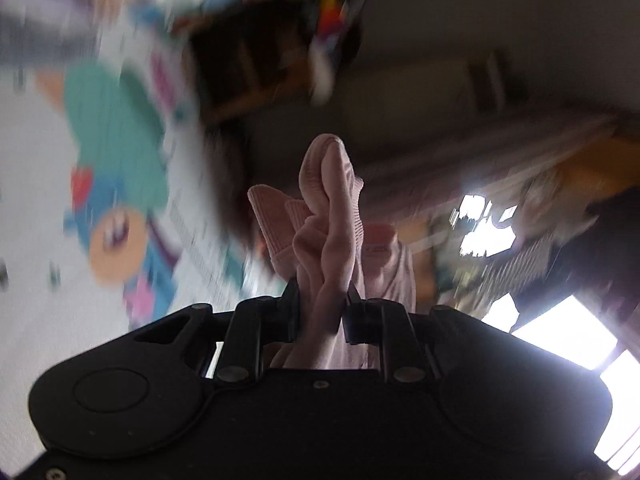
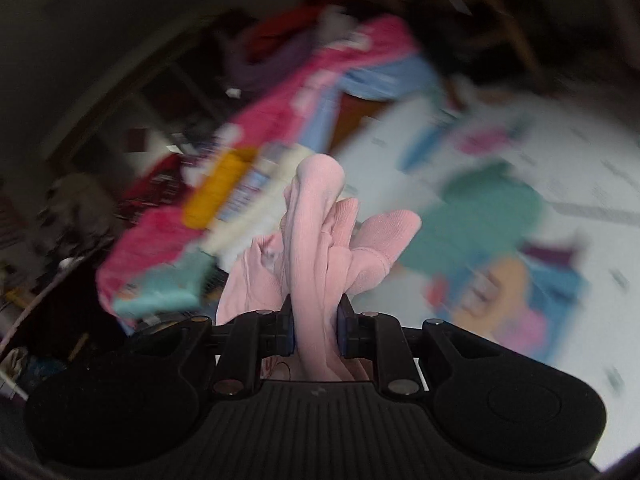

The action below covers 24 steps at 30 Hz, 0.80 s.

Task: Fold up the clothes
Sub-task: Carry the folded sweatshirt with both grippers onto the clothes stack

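A pale pink ribbed garment is bunched up between the fingers of my left gripper, which is shut on it. A fold of it stands up past the fingertips and the rest hangs behind. In the right wrist view the same pink garment is pinched in my right gripper, also shut on it, with cuffs or folds sticking out to the right. Both views are heavily blurred by motion.
A white bedcover with a bright cartoon print lies below. A heap of pink, blue and yellow clothes sits at the bed's far side. Dark wooden furniture and bright windows lie beyond.
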{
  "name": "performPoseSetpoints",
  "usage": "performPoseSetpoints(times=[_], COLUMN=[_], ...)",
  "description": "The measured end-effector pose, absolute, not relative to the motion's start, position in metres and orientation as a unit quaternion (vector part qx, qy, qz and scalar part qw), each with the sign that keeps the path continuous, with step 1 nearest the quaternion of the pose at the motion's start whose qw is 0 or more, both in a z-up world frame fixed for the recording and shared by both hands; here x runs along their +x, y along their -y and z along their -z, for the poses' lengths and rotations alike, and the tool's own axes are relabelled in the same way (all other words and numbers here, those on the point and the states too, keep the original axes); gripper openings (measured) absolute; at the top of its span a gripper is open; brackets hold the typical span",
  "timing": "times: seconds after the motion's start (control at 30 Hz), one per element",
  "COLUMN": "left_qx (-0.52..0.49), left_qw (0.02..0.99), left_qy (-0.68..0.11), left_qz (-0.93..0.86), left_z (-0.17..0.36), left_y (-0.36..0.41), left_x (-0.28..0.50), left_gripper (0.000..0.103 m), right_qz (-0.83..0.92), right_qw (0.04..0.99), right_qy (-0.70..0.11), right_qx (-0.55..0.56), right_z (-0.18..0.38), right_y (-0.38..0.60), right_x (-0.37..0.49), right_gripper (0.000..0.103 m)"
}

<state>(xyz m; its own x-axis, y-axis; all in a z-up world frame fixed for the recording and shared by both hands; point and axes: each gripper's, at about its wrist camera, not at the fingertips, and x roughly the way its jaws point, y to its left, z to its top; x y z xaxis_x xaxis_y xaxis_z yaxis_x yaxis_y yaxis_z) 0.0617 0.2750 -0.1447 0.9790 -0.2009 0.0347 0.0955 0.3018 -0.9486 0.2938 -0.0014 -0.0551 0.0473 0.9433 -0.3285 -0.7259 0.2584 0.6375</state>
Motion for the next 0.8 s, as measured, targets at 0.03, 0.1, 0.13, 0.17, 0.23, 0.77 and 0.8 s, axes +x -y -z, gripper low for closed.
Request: performPoseSetpoints(times=[0.03, 0.1, 0.13, 0.17, 0.23, 0.77, 0.8], left_qx=[-0.582, -0.578, -0.574, -0.572, -0.564, -0.482, -0.467], left_qw=[0.809, 0.814, 0.817, 0.817, 0.82, 0.771, 0.78], left_qy=[-0.023, 0.017, 0.039, 0.059, 0.097, 0.201, 0.208], left_qz=[0.081, 0.059, 0.048, 0.037, 0.005, -0.365, -0.361], left_z=[0.13, 0.098, 0.08, 0.063, 0.026, 0.06, 0.056], left_y=[-0.287, -0.315, -0.329, -0.343, -0.372, -0.408, -0.407], left_x=[0.049, 0.019, 0.002, -0.017, -0.057, -0.193, -0.192], left_gripper=[0.018, 0.018, 0.018, 0.018, 0.018, 0.06, 0.06], right_qz=[-0.606, -0.643, -0.66, -0.677, -0.716, -0.637, -0.628], right_qw=[0.698, 0.676, 0.663, 0.65, 0.61, 0.638, 0.651], right_qy=[-0.348, -0.324, -0.313, -0.302, -0.285, -0.382, -0.369], right_qx=[0.154, 0.158, 0.161, 0.167, 0.184, 0.204, 0.215], right_z=[0.042, 0.014, 0.0, -0.013, -0.039, 0.037, 0.035], right_y=[-0.019, -0.064, -0.085, -0.106, -0.154, -0.345, -0.328], right_x=[0.292, 0.285, 0.28, 0.276, 0.263, 0.18, 0.188], right_gripper=[0.021, 0.021, 0.021, 0.021, 0.021, 0.068, 0.07])
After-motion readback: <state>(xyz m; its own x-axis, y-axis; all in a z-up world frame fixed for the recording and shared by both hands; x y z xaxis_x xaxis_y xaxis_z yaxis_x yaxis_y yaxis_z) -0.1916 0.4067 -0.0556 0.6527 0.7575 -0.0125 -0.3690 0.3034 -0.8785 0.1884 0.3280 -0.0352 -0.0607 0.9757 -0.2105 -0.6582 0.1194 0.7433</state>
